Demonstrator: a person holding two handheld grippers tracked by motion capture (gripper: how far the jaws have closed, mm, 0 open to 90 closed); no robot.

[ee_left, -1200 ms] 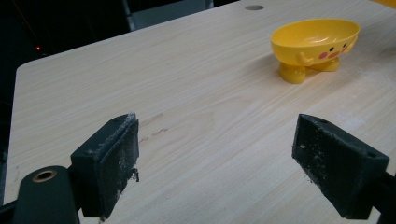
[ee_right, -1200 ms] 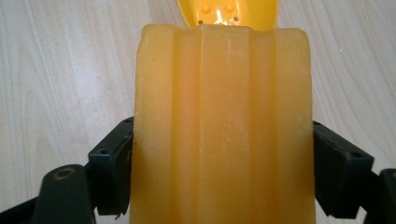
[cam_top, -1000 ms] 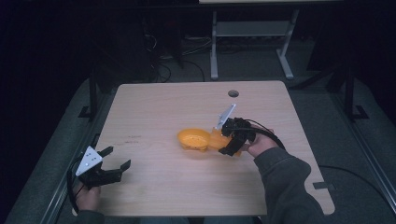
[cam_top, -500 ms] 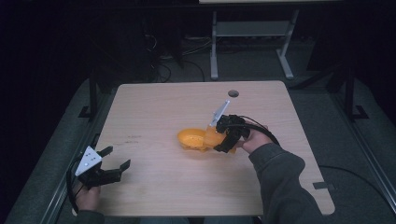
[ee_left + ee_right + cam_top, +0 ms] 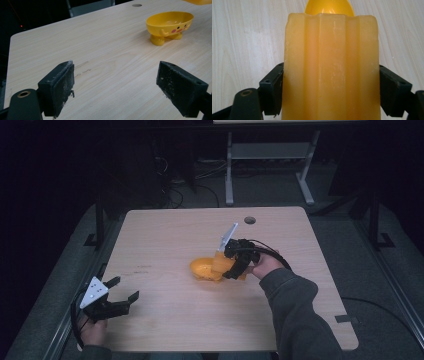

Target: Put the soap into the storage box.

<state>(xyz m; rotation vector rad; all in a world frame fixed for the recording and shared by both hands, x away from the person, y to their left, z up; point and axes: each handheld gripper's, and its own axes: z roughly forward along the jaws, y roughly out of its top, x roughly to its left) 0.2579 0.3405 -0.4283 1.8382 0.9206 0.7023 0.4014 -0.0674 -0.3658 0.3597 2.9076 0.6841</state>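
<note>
- right gripper (image 5: 226, 268), jaws pinching the orange block (image 5: 329, 67), has swung in over the yellow bowl (image 5: 204, 268), so drop looks close
- left gripper (image 5: 121, 295) hasn't budged, jaws spread, empty

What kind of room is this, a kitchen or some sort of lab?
Probably a lab or workshop, not a kitchen. A bare wooden table stands in a dark room, cables lie on the floor behind it, and a metal stand is nearby. A person holds the left gripper and right gripper.
</note>
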